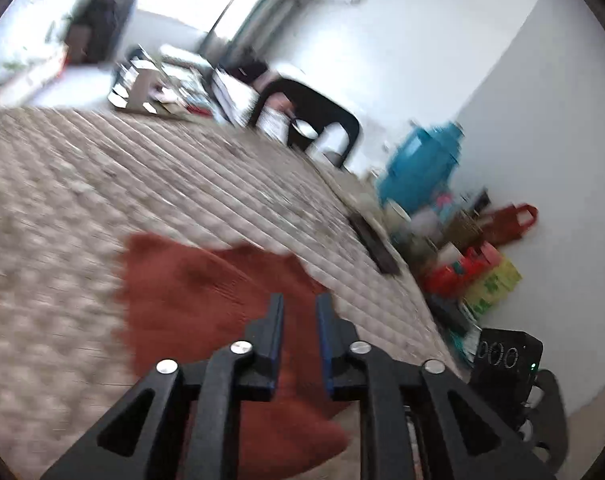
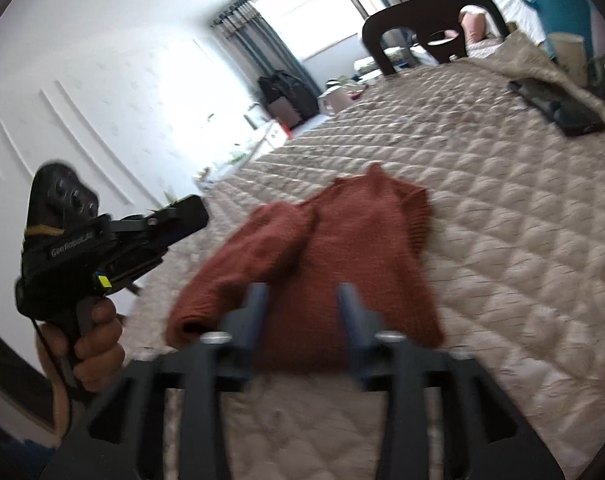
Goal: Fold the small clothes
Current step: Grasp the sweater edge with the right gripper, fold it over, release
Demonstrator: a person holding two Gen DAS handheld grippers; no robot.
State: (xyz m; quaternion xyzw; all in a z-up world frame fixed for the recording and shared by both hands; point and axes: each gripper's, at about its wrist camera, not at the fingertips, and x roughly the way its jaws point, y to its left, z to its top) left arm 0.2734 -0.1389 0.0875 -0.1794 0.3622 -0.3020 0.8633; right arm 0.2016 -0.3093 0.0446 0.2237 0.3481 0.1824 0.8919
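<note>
A: Rust-red knit, near the bed's front edge: the small sweater lies flat on the quilted bedspread, one sleeve trailing toward the left. The right gripper hangs above its hem, jaws apart, nothing between them.

B: And the left gripper?

A: Raised off to the sweater's left side, jaws parted a little, empty; in the right wrist view it is side-on in the person's hand.

B: What could go wrong?

A: Both views are smeared, so the hands look to be moving fast. A hurried pinch may catch the bedspread with the knit, or only one layer, dragging the sweater askew. Farther off, a dark phone lies on the bed, a chair beyond
</note>
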